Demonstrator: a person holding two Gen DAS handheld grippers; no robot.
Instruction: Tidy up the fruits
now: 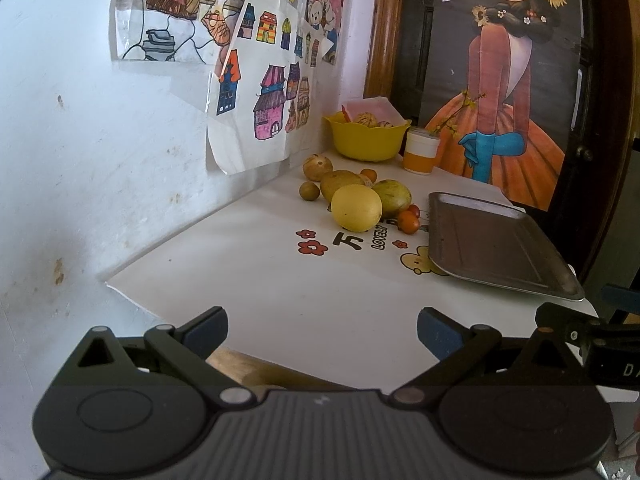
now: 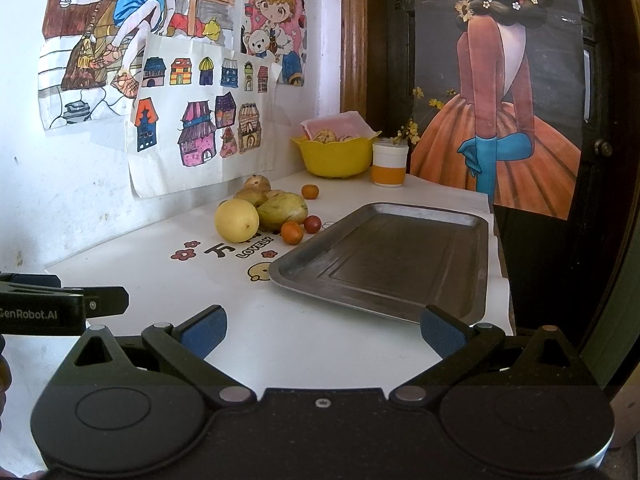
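Left gripper (image 1: pixel 322 330): matte black housing with a ribbed grey centre panel. Two round black discs with raised concentric rings sit at 7 and 5 o'clock of the housing. Silver pivot pins join the angled black link arms; each arm carries a triangular cut-out plate. Finger pads (image 1: pixel 206 330) are dark blue and textured.

Right gripper (image 2: pixel 323 330): same build, with a speckled black centre panel bearing one small screw at 12 o'clock. Its pads (image 2: pixel 204 332) are a brighter blue. White lettering "GenRobot.AI" marks the side of the left unit's body.
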